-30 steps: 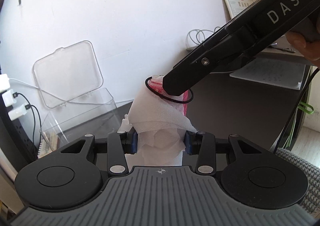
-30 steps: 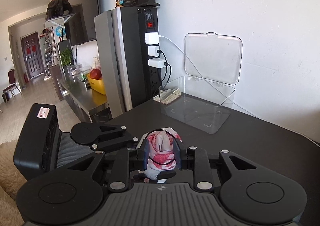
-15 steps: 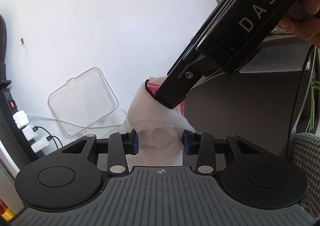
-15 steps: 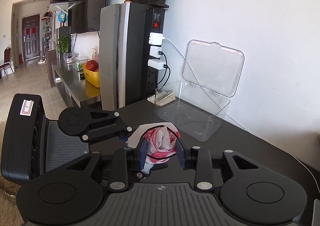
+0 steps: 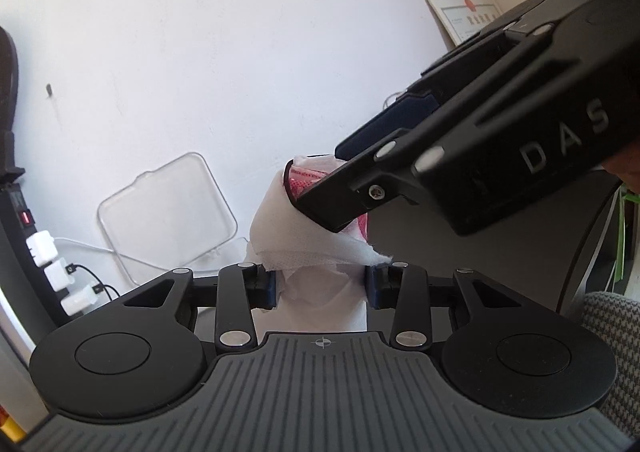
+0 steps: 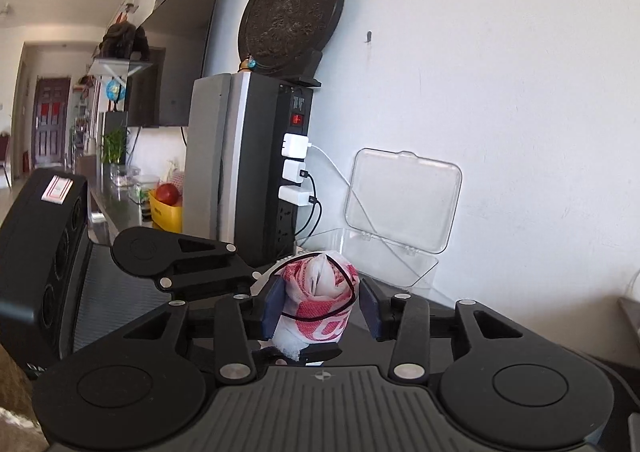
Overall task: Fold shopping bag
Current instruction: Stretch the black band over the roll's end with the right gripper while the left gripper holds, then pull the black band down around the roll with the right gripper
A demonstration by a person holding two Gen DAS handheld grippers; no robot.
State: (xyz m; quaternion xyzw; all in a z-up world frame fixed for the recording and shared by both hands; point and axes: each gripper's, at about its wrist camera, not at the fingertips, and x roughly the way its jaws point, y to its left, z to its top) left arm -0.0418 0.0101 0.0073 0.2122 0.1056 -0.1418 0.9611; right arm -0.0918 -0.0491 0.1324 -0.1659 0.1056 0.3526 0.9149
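The dark table [image 6: 472, 316] carries a clear plastic box [image 6: 372, 256] with its lid up against the white wall [image 5: 240, 52]; a black power strip [image 6: 296, 156] stands beside it. Above the table, I hold the rolled shopping bag [image 5: 316, 244] upright and off the surface. My left gripper [image 5: 322, 286] is clenched on the bag's white lower part, both blue pads pressed into the cloth. My right gripper [image 6: 320, 306] straddles the red-patterned top, which a thin black band [image 6: 320, 316] rings. Its jaws have just been opening: the right pad stands apart from the roll, the left just beside it.
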